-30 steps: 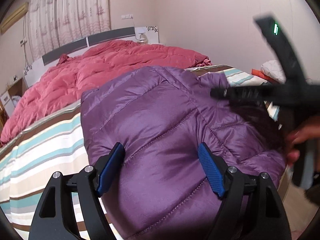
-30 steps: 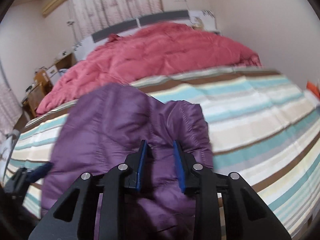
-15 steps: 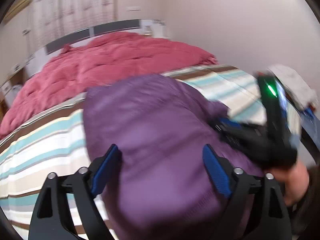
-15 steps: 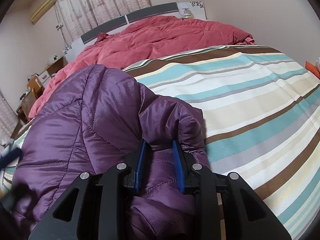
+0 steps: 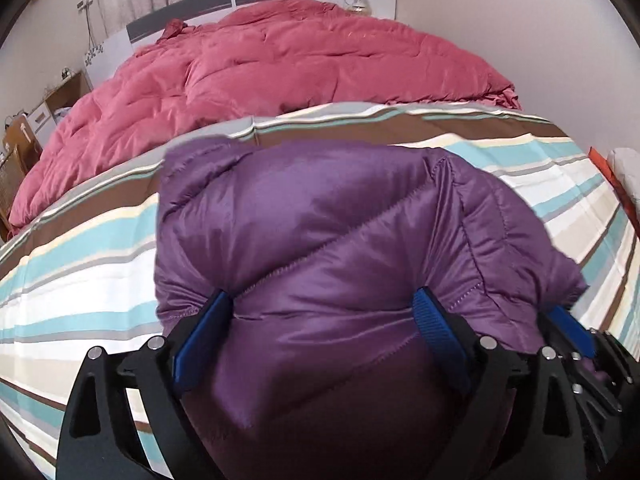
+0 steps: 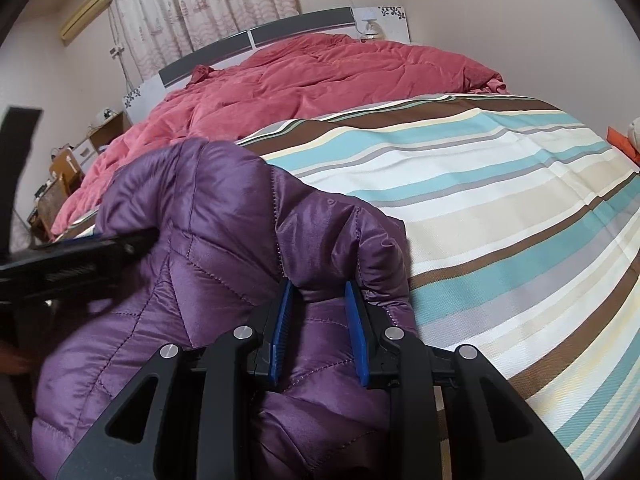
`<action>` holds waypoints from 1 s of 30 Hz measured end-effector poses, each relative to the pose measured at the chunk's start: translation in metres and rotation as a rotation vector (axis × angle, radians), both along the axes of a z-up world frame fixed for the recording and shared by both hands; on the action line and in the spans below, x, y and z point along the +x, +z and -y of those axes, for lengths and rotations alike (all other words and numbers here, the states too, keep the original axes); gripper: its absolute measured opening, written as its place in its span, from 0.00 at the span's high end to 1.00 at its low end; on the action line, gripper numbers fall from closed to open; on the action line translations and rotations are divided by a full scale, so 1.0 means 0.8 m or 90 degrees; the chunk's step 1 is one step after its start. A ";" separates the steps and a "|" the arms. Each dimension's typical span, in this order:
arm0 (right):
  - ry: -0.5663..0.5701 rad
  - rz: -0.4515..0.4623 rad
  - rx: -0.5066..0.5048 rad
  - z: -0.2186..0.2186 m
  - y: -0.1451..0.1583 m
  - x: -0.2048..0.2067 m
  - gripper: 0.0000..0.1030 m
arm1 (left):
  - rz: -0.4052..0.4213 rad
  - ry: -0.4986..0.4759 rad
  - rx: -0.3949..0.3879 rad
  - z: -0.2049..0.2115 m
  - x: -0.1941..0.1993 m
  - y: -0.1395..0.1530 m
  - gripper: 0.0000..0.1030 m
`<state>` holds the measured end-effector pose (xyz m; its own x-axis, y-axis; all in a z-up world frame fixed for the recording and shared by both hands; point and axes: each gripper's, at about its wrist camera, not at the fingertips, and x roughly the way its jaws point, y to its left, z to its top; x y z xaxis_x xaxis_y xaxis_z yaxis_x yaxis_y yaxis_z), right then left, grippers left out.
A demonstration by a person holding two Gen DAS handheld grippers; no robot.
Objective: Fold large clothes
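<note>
A purple quilted puffer jacket [image 5: 320, 240] lies bunched on the striped bedspread [image 5: 80, 280]. My left gripper [image 5: 324, 316] has its blue fingers wide apart, pressed against the jacket's puffy bulk. My right gripper [image 6: 320, 304] is shut on a fold of the jacket [image 6: 224, 220] at its right edge. In the left wrist view the right gripper [image 5: 572, 340] shows at the lower right, against the jacket. In the right wrist view the left gripper [image 6: 80, 256] shows at the left, on the jacket.
A red quilt [image 5: 280, 72] covers the far half of the bed up to the headboard [image 6: 256, 36]. A bedside cabinet [image 6: 80, 152] stands at the left. An orange item [image 5: 608, 176] lies at the bed's right edge. Curtains [image 6: 208, 4] hang behind.
The right gripper has pulled the jacket's right side in toward the left one, so the jacket is more bunched. The left gripper has sunk into the jacket.
</note>
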<state>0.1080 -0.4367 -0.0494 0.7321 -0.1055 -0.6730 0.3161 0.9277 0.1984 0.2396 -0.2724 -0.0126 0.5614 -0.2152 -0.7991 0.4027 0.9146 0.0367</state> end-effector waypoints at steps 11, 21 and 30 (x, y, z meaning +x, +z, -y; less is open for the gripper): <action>0.041 0.000 0.010 0.008 0.013 -0.006 0.73 | 0.067 -0.032 0.004 -0.024 -0.069 0.021 0.10; 0.058 0.036 0.048 -0.012 0.051 -0.088 0.67 | 0.117 -0.126 -0.035 -0.059 -0.183 0.032 0.10; 0.043 -0.022 0.034 -0.015 -0.005 -0.064 0.67 | 0.138 -0.136 0.015 -0.051 -0.181 -0.002 0.09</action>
